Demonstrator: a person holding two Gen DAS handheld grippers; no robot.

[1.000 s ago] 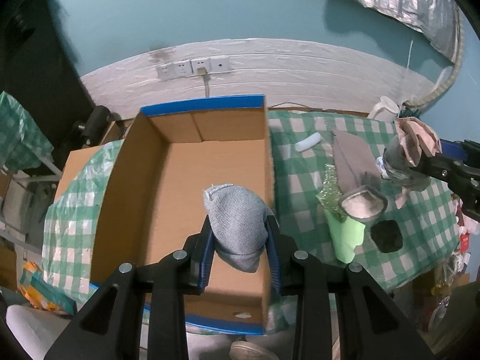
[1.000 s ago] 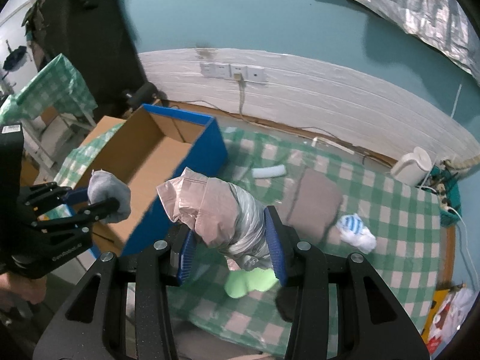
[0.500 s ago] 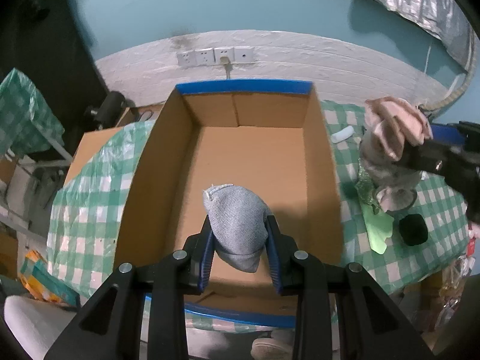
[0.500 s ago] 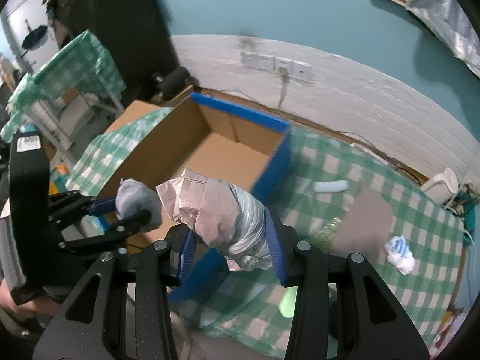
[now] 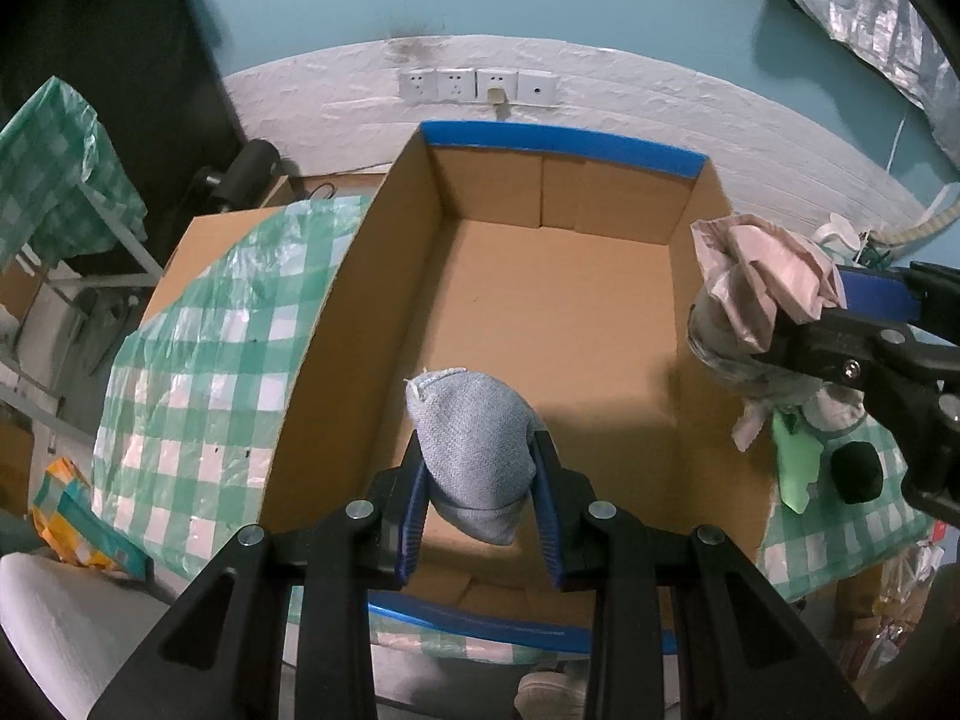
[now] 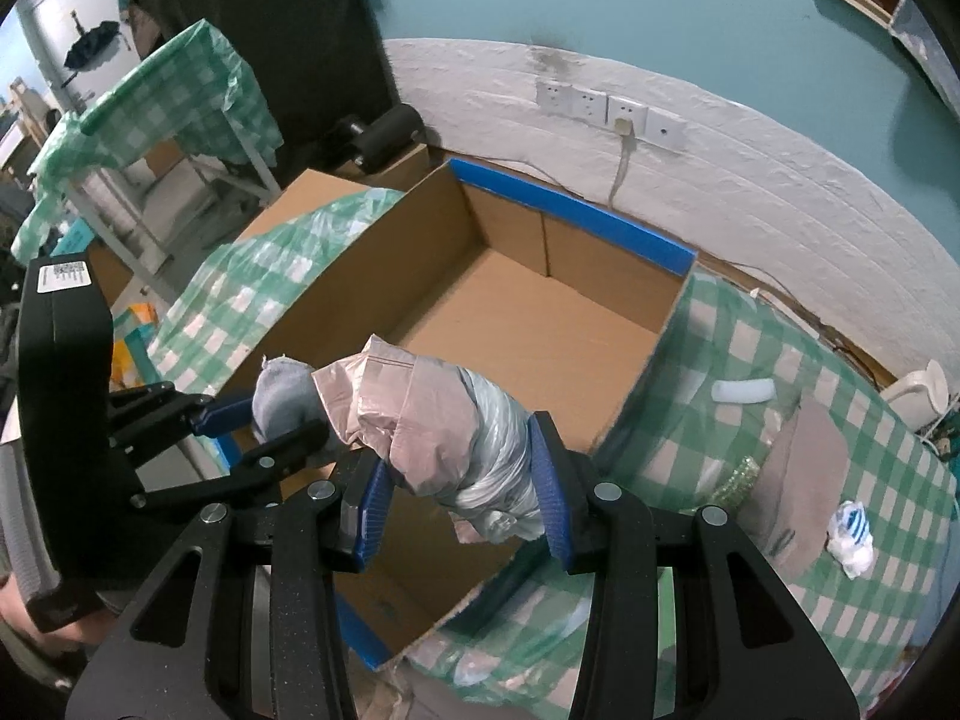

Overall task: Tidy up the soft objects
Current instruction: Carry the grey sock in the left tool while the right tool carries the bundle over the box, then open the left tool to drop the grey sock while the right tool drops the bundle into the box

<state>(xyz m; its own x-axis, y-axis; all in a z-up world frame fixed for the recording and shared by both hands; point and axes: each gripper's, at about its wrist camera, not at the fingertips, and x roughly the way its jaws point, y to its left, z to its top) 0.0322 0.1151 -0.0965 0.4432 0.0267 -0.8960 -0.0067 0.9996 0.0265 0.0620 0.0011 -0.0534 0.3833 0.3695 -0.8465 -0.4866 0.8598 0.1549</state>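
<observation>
Shoe (image 5: pixel 549 693) at 6 o'clock cut by frame edge. Black object (image 5: pixel 856 471) at 3 o'clock half behind right gripper (image 5: pixel 798 324). Person's hand (image 6: pixel 24 621) at 8 o'clock mostly cropped, blurred.

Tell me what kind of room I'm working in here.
Probably a makeshift home or workshop room, not a tidy lab: a table under a green checked plastic cloth, a painted wall with a row of wall sockets, and an open cardboard box for sorting.

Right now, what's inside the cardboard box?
Nothing visible on the floor of the cardboard box. The grey sock in the left gripper hangs above it and hides part of the near floor, as does the plastic bundle in the right gripper.
</observation>
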